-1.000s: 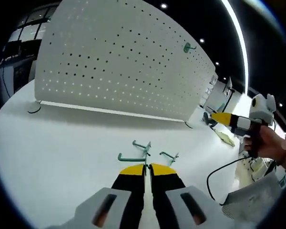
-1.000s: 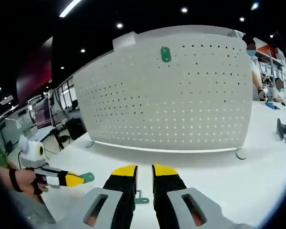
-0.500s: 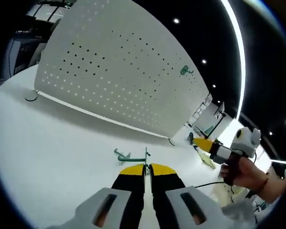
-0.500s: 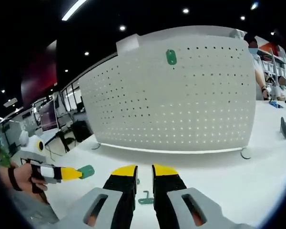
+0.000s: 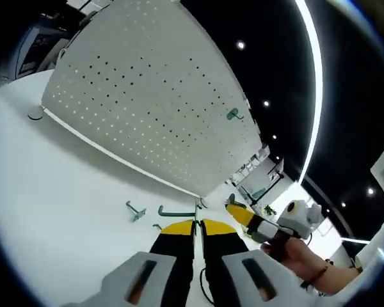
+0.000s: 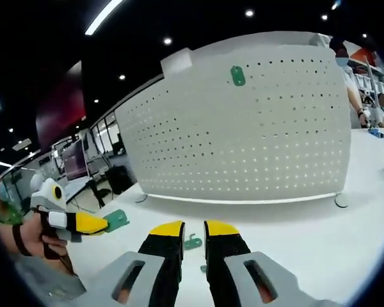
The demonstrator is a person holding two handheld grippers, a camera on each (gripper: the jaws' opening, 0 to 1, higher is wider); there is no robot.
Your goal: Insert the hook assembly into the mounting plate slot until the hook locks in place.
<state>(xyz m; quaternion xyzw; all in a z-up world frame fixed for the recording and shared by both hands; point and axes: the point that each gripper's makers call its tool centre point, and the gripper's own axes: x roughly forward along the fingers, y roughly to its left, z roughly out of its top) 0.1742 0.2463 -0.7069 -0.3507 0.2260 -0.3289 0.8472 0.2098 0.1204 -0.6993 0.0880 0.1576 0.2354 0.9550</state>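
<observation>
The left gripper [image 5: 198, 223] is clenched on a green hook [image 5: 177, 212], whose near end is hidden between the jaws. The right gripper [image 6: 194, 224] is slightly parted, grasping nothing; its jaws partly cover another hook [image 6: 192, 242] on the white table [image 6: 320, 236]. The pegboard [image 6: 256, 134] stands beyond.

White table [image 5: 57, 192] carries the upright pegboard [image 5: 141, 109] at twelve o'clock; loose green hooks [image 5: 136, 211] lie at six o'clock
</observation>
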